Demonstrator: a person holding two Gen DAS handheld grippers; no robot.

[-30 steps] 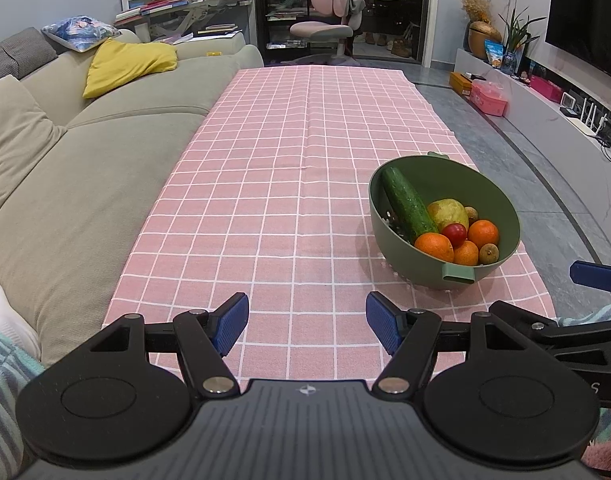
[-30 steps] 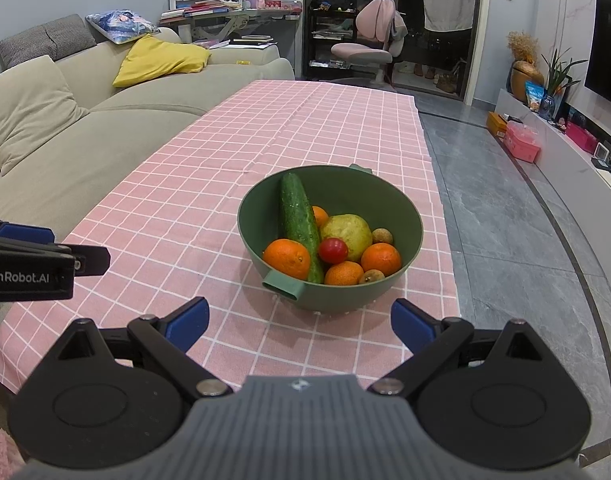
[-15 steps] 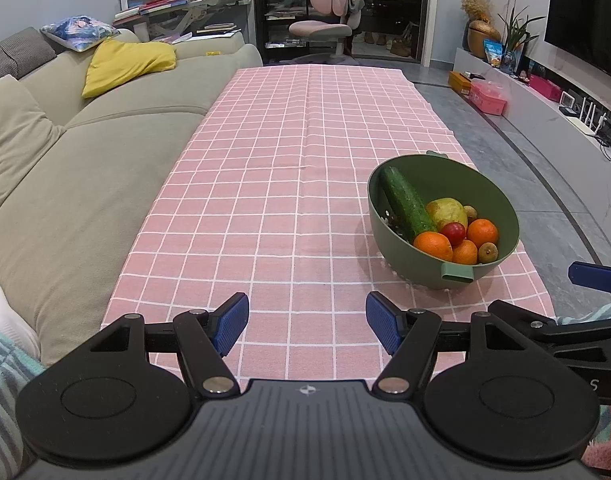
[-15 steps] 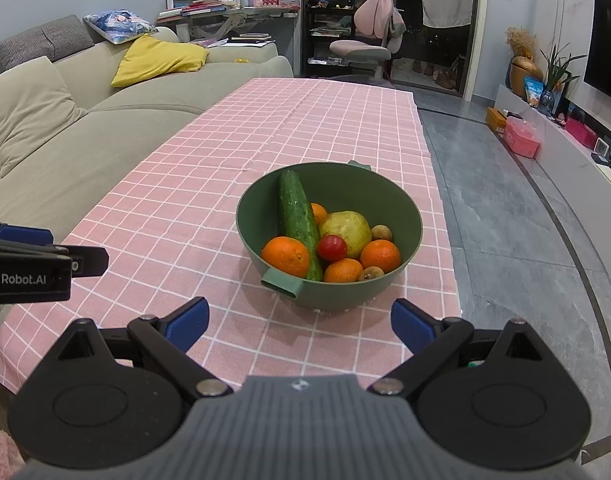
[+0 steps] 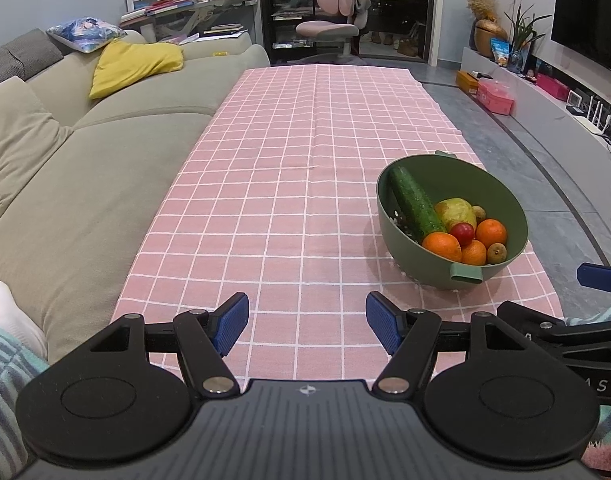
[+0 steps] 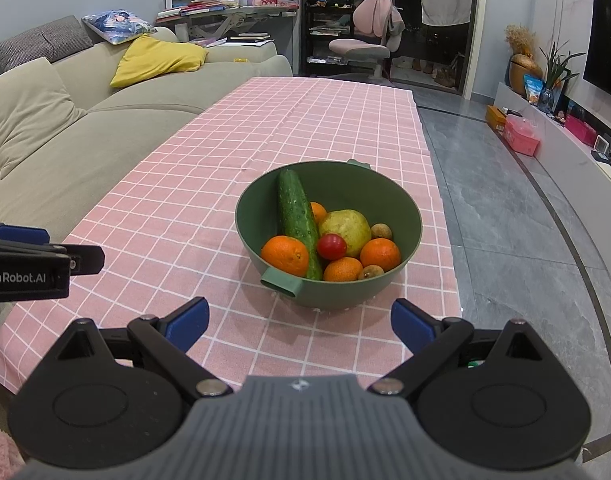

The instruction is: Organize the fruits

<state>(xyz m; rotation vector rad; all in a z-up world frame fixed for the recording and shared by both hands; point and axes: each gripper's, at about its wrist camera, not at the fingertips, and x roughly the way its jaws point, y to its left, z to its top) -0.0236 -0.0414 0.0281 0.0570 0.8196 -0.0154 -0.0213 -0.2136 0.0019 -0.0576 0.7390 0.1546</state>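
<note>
Green bowl (image 6: 401, 200) sits on the pink checked tablecloth (image 6: 209, 200), near the cloth's right edge and toward the near end of the table. Inside: a cucumber (image 6: 296, 216) leaning lengthwise against the left inner wall, a large orange (image 6: 285, 255) at front left touching the cucumber, a red tomato (image 6: 331, 246) in the middle, a yellow-green pear-like fruit (image 6: 345, 229) behind the tomato, two more oranges at front and right (image 6: 342, 269) (image 6: 380, 255), another orange partly hidden behind the cucumber, and two small brown fruits, kind unclear.

Right gripper (image 6: 299, 322) hovers just in front of the bowl, blue pads spread wide, nothing between them. Left gripper (image 5: 307, 328) hovers over bare cloth to the left of the bowl, well apart from it, fingers also spread and holding nothing. Each gripper's tip shows at the edge of the other's view.

Beige sofa (image 5: 85, 168) runs along the left of the table, yellow cushion (image 5: 135, 65) on it.
</note>
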